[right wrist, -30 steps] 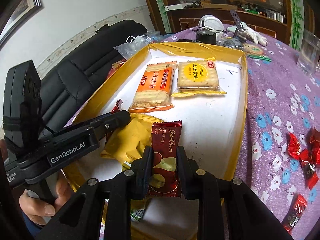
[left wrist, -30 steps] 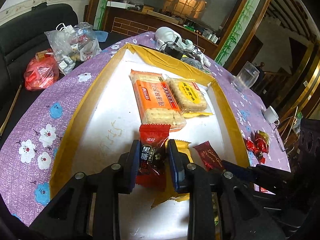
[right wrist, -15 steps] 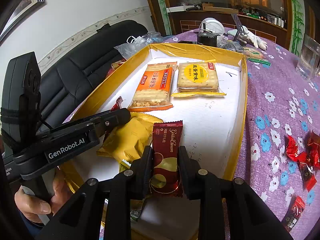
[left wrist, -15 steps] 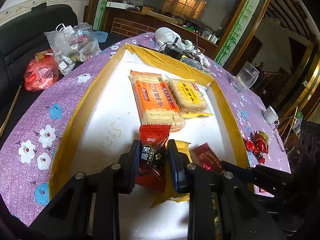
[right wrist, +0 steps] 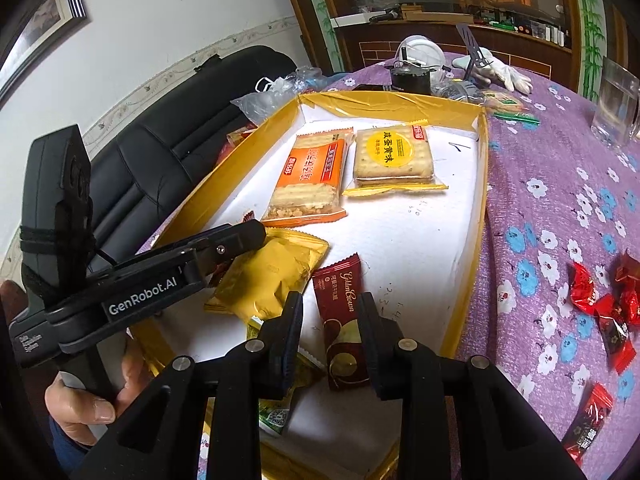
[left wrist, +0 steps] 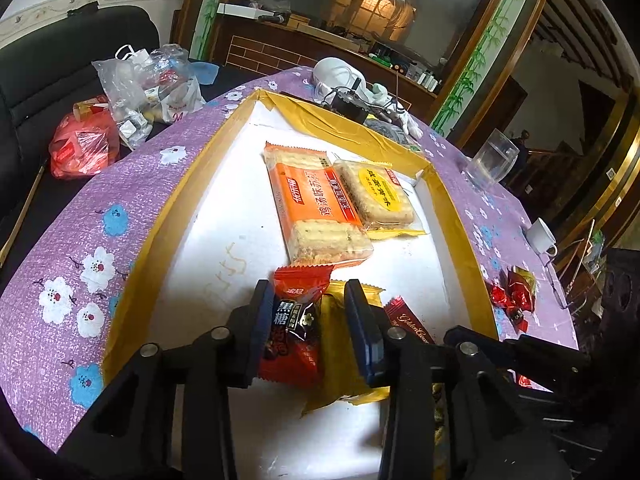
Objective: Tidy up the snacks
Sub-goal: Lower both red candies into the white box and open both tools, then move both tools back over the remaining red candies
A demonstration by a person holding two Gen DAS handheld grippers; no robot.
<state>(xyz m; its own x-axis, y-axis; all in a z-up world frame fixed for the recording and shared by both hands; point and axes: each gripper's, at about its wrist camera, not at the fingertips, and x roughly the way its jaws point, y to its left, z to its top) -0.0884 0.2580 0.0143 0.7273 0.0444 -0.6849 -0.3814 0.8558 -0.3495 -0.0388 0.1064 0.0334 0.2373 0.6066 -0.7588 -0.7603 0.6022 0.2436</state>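
Both grippers hang low over the near end of a shallow tray (left wrist: 168,216) with yellow walls and a white floor, standing on a purple flowered tablecloth (right wrist: 560,208). On the left gripper (left wrist: 306,320) the jaws are opening: a red and black candy packet (left wrist: 294,328) lies between them, its left edge against the left finger, while a clear gap separates it from the right finger, so it is not pinched. This packet rests partly on a yellow snack bag (right wrist: 268,276) on the tray floor. On the right gripper (right wrist: 330,332) the jaws stand a little apart on each side of a dark red wafer packet (right wrist: 342,320) lying flat on the white floor; narrow gaps show on both sides, so the pads do not seem to press it. Farther up the tray, an orange cracker pack (left wrist: 316,208) and a yellow-label cracker pack (left wrist: 376,196) lie side by side, touching. In the right wrist view, a hand (right wrist: 92,396) holds the handle of the left gripper. Several red wrapped candies (right wrist: 608,304) lie loose on the cloth, outside the tray on its right.
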